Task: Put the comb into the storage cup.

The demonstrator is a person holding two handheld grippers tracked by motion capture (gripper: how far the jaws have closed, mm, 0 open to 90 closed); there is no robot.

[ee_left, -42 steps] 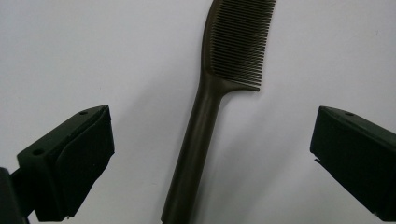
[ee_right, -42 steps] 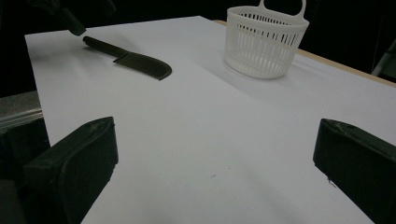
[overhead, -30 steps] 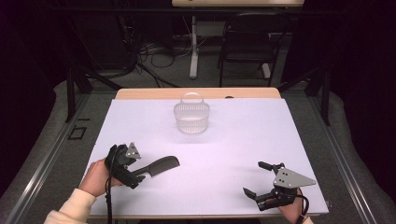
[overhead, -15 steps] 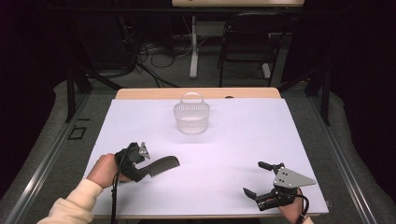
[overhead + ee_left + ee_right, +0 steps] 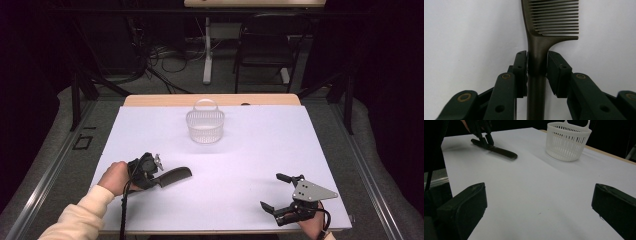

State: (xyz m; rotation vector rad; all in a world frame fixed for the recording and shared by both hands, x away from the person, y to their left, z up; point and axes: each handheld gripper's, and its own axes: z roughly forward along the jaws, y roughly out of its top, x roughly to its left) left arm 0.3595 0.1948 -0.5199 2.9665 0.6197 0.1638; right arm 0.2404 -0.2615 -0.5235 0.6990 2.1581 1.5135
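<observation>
Covering nearly the whole top of the wooden table, a flat white sheet leaves only a thin strip of bare wood along the far edge, and it carries no printing, label or writing that can be read in any view. On the far middle of the sheet stands a small round white plastic basket with slotted walls and a loop handle, upright, well apart from both grippers; in the right gripper view it sits at the upper right near the wooden edge. The right gripper rests near the front right corner of the sheet, a grey three-cornered plate on its top, the person's hand behind it at the table's edge; its two black jaws stand wide apart with only bare sheet between them, as its own view confirms. The left gripper sits at the front left of the sheet, held by a hand coming out of a cream sleeve, a black cable trailing from it toward the front edge. Its jaws are closed against the handle of a dark, brownish-black plastic comb, one pad on either side of the neck just below the teeth, and the comb's toothed end points away to the right in the high view. The comb seems to lie on the sheet or barely above it; the angle does not settle which. No brand mark is legible on the comb or on the gripper pads.
</observation>
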